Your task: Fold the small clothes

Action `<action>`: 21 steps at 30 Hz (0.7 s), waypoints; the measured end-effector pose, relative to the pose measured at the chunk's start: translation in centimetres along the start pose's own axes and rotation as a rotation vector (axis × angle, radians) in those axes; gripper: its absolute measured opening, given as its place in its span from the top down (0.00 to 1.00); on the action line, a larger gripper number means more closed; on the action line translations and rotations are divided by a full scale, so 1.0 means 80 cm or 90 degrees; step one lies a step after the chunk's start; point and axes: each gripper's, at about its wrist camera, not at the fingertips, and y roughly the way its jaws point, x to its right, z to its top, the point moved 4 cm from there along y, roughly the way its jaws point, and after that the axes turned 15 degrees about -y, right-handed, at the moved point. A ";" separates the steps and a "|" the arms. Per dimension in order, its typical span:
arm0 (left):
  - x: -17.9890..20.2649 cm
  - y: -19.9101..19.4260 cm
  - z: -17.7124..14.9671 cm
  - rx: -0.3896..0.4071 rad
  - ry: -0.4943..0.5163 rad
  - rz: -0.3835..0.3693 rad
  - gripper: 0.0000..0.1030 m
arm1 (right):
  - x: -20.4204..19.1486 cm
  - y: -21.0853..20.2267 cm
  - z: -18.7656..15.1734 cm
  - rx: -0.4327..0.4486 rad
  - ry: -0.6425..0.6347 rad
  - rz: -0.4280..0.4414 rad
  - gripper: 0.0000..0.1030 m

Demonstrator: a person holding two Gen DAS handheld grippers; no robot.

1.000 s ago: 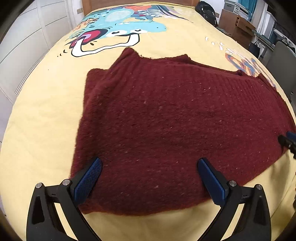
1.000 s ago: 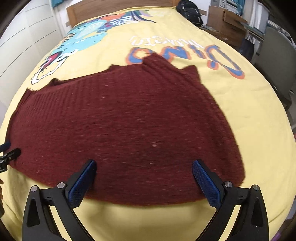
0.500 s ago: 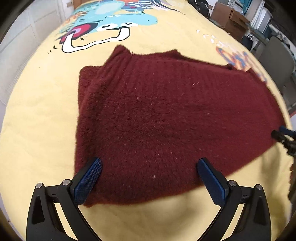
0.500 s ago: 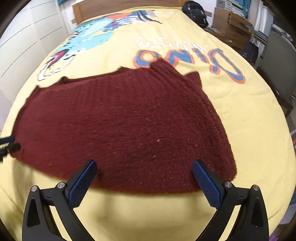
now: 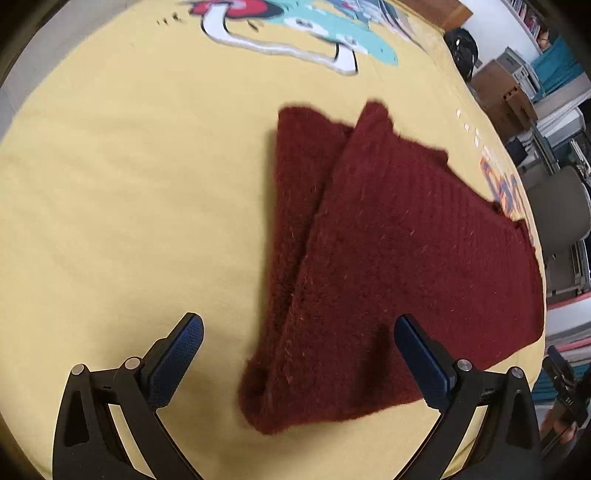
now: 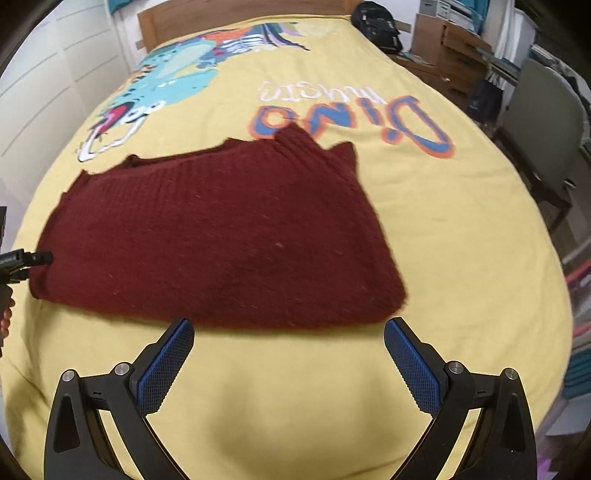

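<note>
A dark red knitted sweater point(image 5: 388, 240) lies folded flat on a yellow bedspread point(image 5: 129, 184); it also shows in the right wrist view point(image 6: 221, 236). My left gripper point(image 5: 295, 354) is open and empty, its jaws straddling the sweater's near left corner from above. My right gripper point(image 6: 288, 354) is open and empty, just short of the sweater's near edge. The left gripper's tip point(image 6: 26, 260) shows at the sweater's left end in the right wrist view.
The yellow bedspread point(image 6: 461, 240) carries a dinosaur print point(image 6: 166, 81) and "Dino" lettering point(image 6: 351, 118). A wooden headboard point(image 6: 221, 18) is at the far end. A grey chair point(image 6: 543, 122), boxes and a black bag point(image 6: 376, 22) stand along the right side.
Both grippers have pulled back off the sweater. The left one has swung left, toward the sweater's left corner. The right one now hangs over bare bedspread.
</note>
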 end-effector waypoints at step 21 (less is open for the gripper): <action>0.054 -0.001 -0.035 -0.030 0.075 -0.067 0.75 | 0.043 -0.009 -0.033 -0.007 0.065 -0.007 0.00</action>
